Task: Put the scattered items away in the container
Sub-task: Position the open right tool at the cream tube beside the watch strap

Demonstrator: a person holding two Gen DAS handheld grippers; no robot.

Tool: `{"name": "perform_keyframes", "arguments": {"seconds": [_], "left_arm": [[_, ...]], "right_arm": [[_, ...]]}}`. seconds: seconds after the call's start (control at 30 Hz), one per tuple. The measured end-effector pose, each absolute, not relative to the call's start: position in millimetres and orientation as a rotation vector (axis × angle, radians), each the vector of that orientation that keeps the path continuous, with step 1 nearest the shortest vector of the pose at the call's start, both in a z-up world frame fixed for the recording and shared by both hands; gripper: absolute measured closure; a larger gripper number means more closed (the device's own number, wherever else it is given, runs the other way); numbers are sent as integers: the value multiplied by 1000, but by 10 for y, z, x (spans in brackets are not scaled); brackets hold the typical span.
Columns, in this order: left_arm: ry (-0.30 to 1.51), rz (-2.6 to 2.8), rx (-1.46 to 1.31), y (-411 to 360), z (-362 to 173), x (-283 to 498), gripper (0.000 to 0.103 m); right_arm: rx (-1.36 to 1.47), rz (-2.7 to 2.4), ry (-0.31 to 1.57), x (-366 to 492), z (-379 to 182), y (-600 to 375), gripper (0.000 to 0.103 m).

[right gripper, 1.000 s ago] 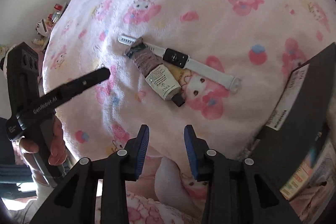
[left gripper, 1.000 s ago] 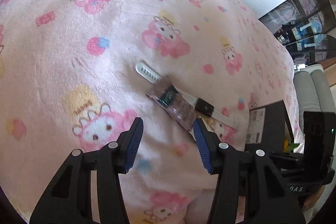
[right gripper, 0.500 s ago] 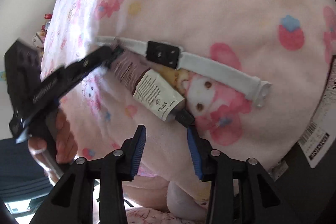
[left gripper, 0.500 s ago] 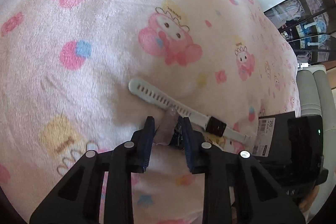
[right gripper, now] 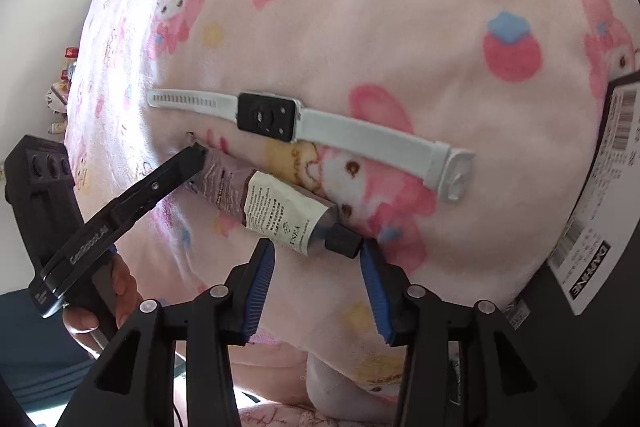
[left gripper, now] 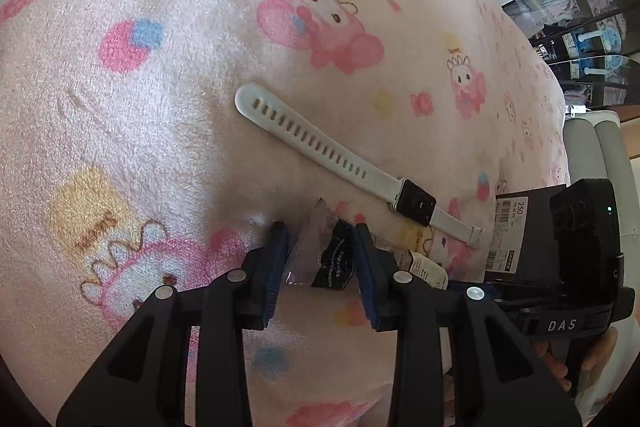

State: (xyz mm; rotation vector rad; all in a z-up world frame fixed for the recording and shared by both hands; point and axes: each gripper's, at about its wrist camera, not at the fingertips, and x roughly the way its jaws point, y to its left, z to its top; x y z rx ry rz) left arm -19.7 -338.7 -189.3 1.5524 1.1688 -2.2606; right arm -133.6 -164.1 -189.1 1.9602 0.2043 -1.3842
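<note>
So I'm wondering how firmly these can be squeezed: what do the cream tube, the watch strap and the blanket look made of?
Cream tube: thin soft metal or laminate, going by the creased, crumpled tail end; paper-looking label, hard black plastic cap.
Watch strap: matte white rubber or silicone, moulded with a row of holes and lying limp.
Blanket: plush fleece with a soft sheen; it dents around things.

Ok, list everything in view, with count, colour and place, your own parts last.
blanket: one, pink with cartoon print, under everything
watch: one, white strap and black face, flat on the blanket
tube: one, mauve with white label and black cap, beside the watch
box: one, black with white label, at the blanket's edge
left gripper: one, black with blue pads, jaws just opening, around the tube's crimped end
right gripper: one, same colours, jaws just opening, at the tube's cap
</note>
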Motion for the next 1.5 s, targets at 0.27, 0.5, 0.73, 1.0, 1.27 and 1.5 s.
{"name": "perform_keyframes", "arguments": {"seconds": [0.27, 0.5, 0.73, 1.0, 1.27, 1.5], "left_arm": [[1373, -2223, 1500, -3538, -2097, -131, 66], [1411, -2305, 1429, -3387, -1685, 20, 66], [1553, -2504, 1405, -3014, -1071, -69, 69], [1264, -2556, 1481, -2466, -735, -337, 69], [1113, -2366, 1483, -2835, -1195, -131, 55], [1158, -2277, 1486, -3227, -1770, -301, 48]], "right_arm": [[1939, -1381, 216, -1296, -1838, -1708, 60], [1816, -1535, 211, -1272, -1540, -1675, 60], [1610, -1607, 15, -1145, -854, -1203, 62], [1552, -1668, -78, -1164, -452, -435, 62], [1601, -1579, -19, -1186, -673, -673, 62], [1780, -1462, 69, -1229, -1227, -1341, 59]]}}
